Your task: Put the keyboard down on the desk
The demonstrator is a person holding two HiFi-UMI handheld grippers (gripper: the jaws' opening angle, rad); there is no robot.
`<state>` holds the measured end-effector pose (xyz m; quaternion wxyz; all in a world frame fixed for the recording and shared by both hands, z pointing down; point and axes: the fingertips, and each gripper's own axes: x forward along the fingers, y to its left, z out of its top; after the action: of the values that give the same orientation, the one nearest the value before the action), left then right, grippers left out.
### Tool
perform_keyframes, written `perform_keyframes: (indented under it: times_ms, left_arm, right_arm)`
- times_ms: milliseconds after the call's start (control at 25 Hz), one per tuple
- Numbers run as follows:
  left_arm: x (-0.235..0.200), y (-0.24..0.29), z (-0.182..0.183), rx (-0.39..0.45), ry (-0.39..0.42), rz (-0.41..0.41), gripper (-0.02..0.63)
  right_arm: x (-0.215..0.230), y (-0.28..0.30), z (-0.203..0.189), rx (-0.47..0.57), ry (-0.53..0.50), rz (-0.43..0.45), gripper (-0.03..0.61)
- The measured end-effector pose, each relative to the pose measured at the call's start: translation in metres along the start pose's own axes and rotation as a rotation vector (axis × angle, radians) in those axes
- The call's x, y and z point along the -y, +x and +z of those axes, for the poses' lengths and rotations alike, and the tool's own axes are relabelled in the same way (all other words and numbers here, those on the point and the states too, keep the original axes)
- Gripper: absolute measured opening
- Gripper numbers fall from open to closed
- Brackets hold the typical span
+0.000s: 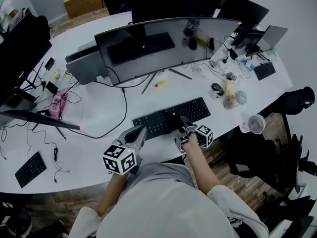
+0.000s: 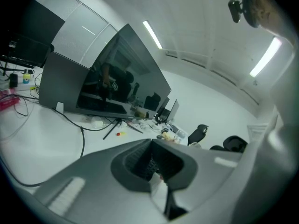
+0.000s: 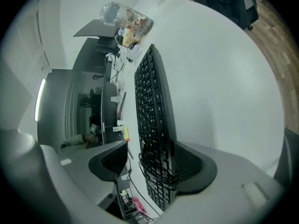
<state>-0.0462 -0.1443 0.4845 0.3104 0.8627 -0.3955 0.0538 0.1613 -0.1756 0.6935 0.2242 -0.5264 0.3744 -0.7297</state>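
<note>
A black keyboard (image 1: 171,115) lies flat on the white desk (image 1: 94,148), near its front edge and in front of the curved monitor. My right gripper (image 1: 184,128) is at the middle of the keyboard's front edge. In the right gripper view the keyboard (image 3: 152,101) stands between the jaws with its cable (image 3: 159,174) wound round it. One pad (image 3: 194,164) lies against its back; the other pad (image 3: 110,162) stands clear of the keys. My left gripper (image 1: 141,133) points at the keyboard's left front corner. Its jaws (image 2: 150,160) stand close together with something dark in the narrow gap.
A large curved monitor (image 1: 163,48) stands behind the keyboard, with its black cable (image 1: 121,108) looping across the desk. A mouse (image 1: 217,88), jars (image 1: 232,97) and a small fan (image 1: 255,124) sit to the right. A second keyboard (image 1: 29,168) lies far left. Office chairs (image 1: 297,100) stand beyond the desk's right edge.
</note>
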Motion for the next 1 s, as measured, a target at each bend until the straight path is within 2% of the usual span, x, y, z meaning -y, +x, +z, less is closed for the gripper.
perform_keyframes:
  times_ms: [320,400,640,800,1000]
  left_arm:
    - [0.009,-0.002,-0.004,-0.004,0.018,-0.007,0.0]
    - [0.01,-0.002,-0.006,-0.008,0.02,-0.005,0.0]
    - [0.016,0.001,-0.01,-0.014,0.034,-0.008,0.0]
    - [0.021,0.001,-0.013,-0.022,0.044,-0.011,0.0]
    - [0.025,0.004,-0.015,-0.024,0.053,-0.014,0.0]
  right_arm:
    - [0.001,-0.014,-0.005,-0.04,-0.006,0.029,0.25]
    - [-0.006,-0.019,-0.01,-0.059,-0.006,0.058,0.21]
    - [-0.029,-0.028,-0.021,-0.119,-0.02,0.174,0.173]
    - [-0.036,-0.045,-0.026,-0.129,-0.078,0.188,0.136]
    - [-0.049,-0.065,-0.029,-0.133,-0.217,0.242,0.104]
